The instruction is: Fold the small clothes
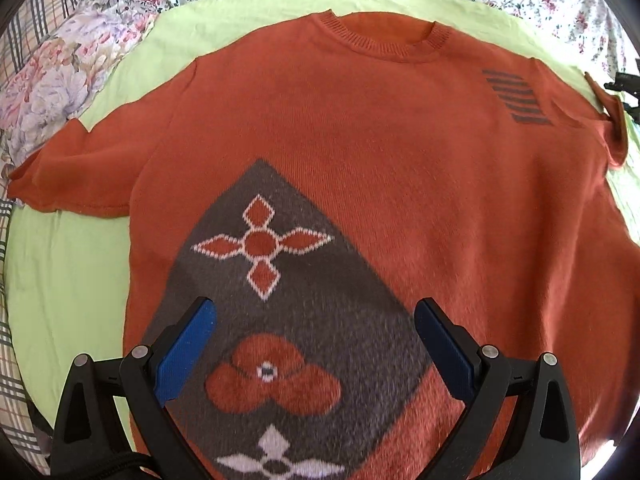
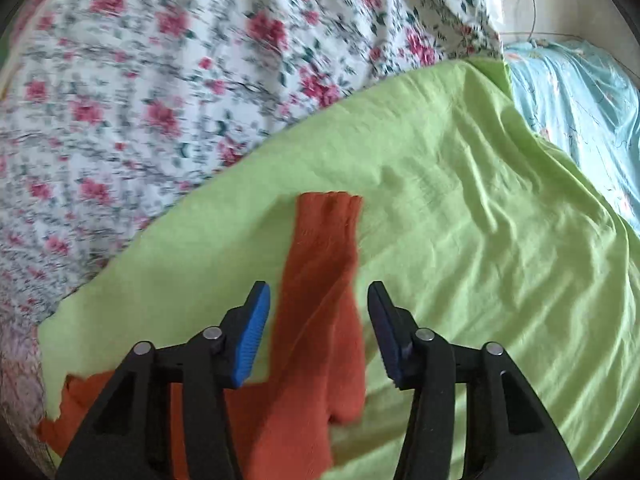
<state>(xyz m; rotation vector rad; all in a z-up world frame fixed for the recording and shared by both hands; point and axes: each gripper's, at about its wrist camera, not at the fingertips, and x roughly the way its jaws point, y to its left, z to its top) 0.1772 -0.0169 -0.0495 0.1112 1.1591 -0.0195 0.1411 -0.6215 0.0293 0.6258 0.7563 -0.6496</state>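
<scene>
Sweater (image 1: 400, 184) first: it is rust orange and lies face up, spread flat across a light green sheet (image 1: 68, 280), neck opening toward the far side of my left view. That sheet covers the middle of a bed, with a flowered cover (image 2: 132, 92) bunched along its far edge, a plaid cloth (image 1: 16, 344) at the left edge of my left view, and a pale blue cloth (image 2: 580, 112) beyond the sheet's right edge in my right view.

On the sweater's front I see a big grey patch (image 1: 304, 320) with orange and white flower shapes knitted in, and a small block of dark stripes (image 1: 516, 98) up near one shoulder. One short sleeve (image 1: 68, 176) stretches out flat to the left. The other sleeve (image 2: 320, 300) runs straight out from my right tongs, its ribbed cuff (image 2: 330, 204) at the far end, lying on the green sheet.

My left gripper (image 1: 316, 320) hangs over the grey patch with its blue pads (image 1: 188, 344) spread wide and nothing between them that they touch. My right gripper (image 2: 318, 304) straddles the sleeve; its blue pads stand apart on either side of the cloth, with a gap showing on each side, so nothing is pinched. This view is smeared, especially the flowered cover.
</scene>
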